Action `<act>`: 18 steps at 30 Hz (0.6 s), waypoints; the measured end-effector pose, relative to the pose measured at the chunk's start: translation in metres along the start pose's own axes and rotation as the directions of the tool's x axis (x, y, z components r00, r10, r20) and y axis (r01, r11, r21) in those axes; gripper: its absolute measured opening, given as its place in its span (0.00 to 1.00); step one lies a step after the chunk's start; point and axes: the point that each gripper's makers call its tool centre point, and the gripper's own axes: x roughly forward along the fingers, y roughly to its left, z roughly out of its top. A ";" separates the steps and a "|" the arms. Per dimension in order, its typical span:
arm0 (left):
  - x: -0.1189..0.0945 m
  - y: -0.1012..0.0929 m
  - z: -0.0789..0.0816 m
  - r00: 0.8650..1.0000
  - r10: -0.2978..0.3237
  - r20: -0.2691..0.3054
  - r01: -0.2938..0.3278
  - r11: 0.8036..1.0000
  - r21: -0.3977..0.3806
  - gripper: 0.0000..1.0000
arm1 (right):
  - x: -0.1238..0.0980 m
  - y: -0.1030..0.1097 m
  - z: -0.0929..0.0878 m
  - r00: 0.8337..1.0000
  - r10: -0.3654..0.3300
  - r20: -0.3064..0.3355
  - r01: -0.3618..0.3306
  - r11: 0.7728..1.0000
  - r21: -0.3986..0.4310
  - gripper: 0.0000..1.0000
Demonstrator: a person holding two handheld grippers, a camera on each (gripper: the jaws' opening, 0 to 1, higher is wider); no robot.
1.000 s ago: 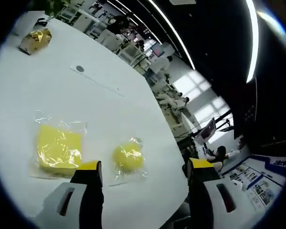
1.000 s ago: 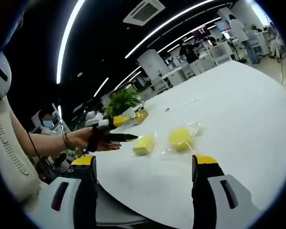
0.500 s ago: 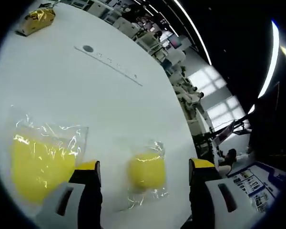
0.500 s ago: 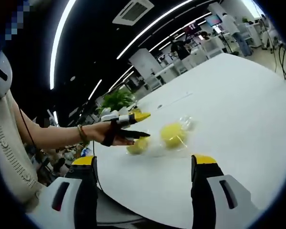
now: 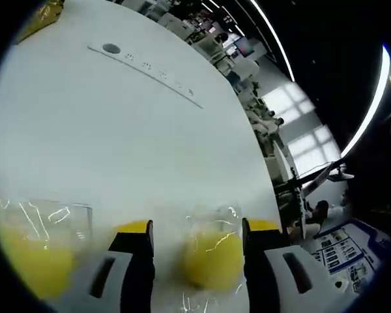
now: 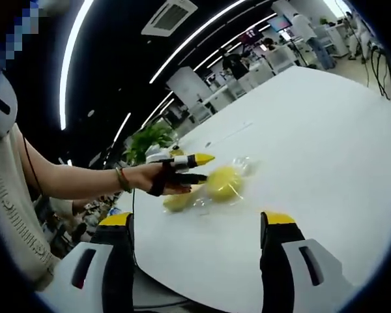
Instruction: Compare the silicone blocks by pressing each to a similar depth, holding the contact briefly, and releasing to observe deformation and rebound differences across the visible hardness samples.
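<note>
A round yellow silicone block (image 5: 212,257) in a clear bag lies on the white table (image 5: 117,137), between the jaws of my left gripper (image 5: 197,227). Those jaws stand narrowed but open; the right one is at the block's edge and the left one is a little off it. A square yellow block (image 5: 29,261), also bagged, lies to the left. In the right gripper view, a hand holds the left gripper (image 6: 203,167) against the round block (image 6: 223,182), with the square block (image 6: 174,202) under the hand. My right gripper (image 6: 197,220) hovers open, well short of both blocks.
A thin strip with a dark round spot (image 5: 143,68) lies farther out on the table, and a gold packet (image 5: 42,16) sits at its far end. The person's forearm (image 6: 78,186) crosses from the left. A plant (image 6: 150,137) and desks with people stand behind. The table edge is close at the right.
The left gripper has moved down onto the round block and its jaws have narrowed around it. The right gripper has stayed open and back.
</note>
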 end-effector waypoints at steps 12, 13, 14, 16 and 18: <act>0.024 0.004 -0.016 0.995 0.010 -0.095 -0.007 1.000 0.024 0.13 | -0.003 -0.011 0.005 1.000 -0.016 -0.001 0.016 1.000 0.006 0.72; 0.023 0.005 -0.014 0.996 0.014 -0.084 -0.014 1.000 0.004 0.10 | -0.003 -0.012 0.005 1.000 -0.018 -0.002 0.018 1.000 0.005 0.72; 0.024 0.003 -0.015 0.996 0.003 -0.088 -0.002 1.000 0.004 0.08 | -0.004 -0.012 0.004 1.000 -0.020 -0.002 0.020 1.000 0.007 0.71; 0.025 -0.003 -0.016 0.996 -0.013 -0.086 0.021 0.995 0.102 0.02 | -0.004 -0.013 0.004 1.000 -0.020 -0.002 0.020 1.000 0.008 0.70; 0.025 -0.003 -0.020 0.995 0.002 -0.099 0.017 0.980 0.198 0.00 | -0.005 -0.013 0.003 1.000 -0.020 -0.006 0.020 1.000 0.007 0.70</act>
